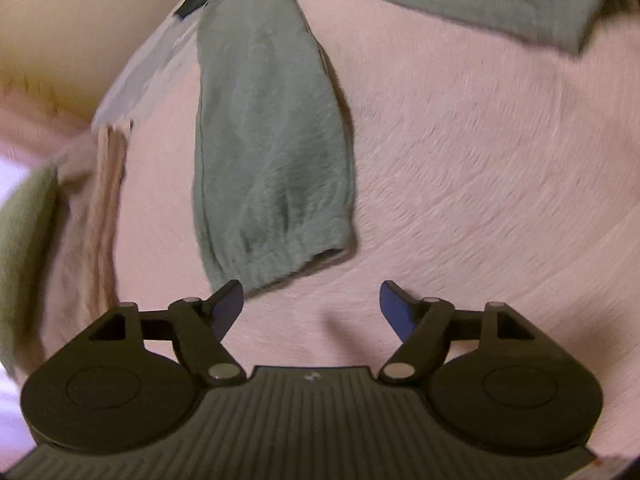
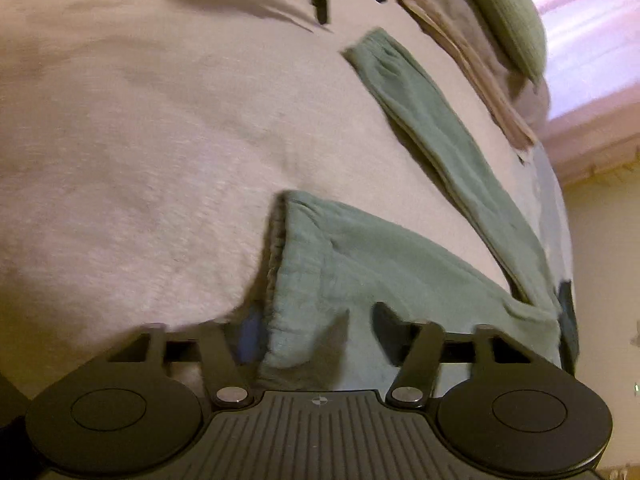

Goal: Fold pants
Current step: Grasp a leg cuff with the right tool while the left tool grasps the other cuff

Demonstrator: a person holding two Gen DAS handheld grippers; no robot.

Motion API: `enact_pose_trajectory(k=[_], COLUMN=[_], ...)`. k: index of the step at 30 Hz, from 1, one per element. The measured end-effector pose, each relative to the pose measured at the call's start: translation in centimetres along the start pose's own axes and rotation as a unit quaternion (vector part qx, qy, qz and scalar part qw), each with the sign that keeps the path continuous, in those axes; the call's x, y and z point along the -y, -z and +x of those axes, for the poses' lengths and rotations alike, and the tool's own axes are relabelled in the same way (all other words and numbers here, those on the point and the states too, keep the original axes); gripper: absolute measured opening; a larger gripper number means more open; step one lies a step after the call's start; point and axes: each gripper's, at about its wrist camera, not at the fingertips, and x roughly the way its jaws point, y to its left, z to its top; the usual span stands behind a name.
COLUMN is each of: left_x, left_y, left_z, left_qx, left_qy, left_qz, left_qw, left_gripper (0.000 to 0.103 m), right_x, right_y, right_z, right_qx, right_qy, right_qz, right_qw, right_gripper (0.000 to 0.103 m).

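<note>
My right gripper (image 2: 316, 332) is sitting with jaws wide, straddling the waistband edge of the pants (image 2: 360, 264), cloth between them but nothing pinched. Risk: if I'm closing here I'm catching only the top layer, so the lower one is dragging and bunching.

My left gripper (image 1: 310, 308) is hovering, jaws wide and empty, just short of the leg cuff (image 1: 280, 264); one jaw is at the cuff's corner. Risk: closing off-centre is nipping the bedspread (image 1: 480, 200) too.

Farther out, the legs are splayed apart on the bed, so any fold is going skewed. The pillow (image 2: 508, 16) and the folded blanket (image 2: 472, 64) beyond are crowding that leg.
</note>
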Motion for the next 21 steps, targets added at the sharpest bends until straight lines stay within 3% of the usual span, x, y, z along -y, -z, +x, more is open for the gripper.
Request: enact_pose_trajectory(k=[1,6,11,13,16,17,19,21], left_x=[0.1,0.5,0.0,-0.4,-0.8,-0.8,-0.9,-1.3], left_y=[0.2,1.4,2.5,2.7,2.8,2.9,3.1,2.7], left_z=[0.6,4.8,8.0,8.6,9.1,9.1,8.8,7.9], left_qx=[0.004,0.024,0.066,0.083,0.095,0.096,0.095,0.095], left_qy=[-0.009,-0.034,-0.045,-0.053,-0.049,-0.043,-0.037,-0.031], left_qz=[0.025,0.163,0.241,0.252,0.270,0.275,0.278,0.262], left_qw=[0.9996,0.9857,0.9674,0.9627,0.9571,0.9556,0.9551,0.9598], left_gripper=[0.073,0.073,0.075,0.065,0.043,0.031,0.021,0.011], right_x=[0.1,-0.5,-1.0,-1.1,-0.6,-0.4,0.0,0.8], right_y=[0.1,-0.4,-0.7,-0.8,-1.2,-1.4,-1.7,-2.0], right_z=[0.2,0.8,1.6,1.5,1.5,1.4,1.2,0.8], right_qx=[-0.006,-0.019,-0.022,-0.023,-0.028,-0.031,-0.038,-0.044], right_qy=[0.001,0.014,0.026,0.029,0.034,0.032,0.030,0.016], right_qz=[0.002,-0.004,0.002,0.018,0.034,0.041,0.052,0.074], right_qw=[1.000,1.000,0.999,0.999,0.998,0.998,0.997,0.996], right_gripper=[0.032,0.032,0.032,0.032,0.031,0.030,0.027,0.025])
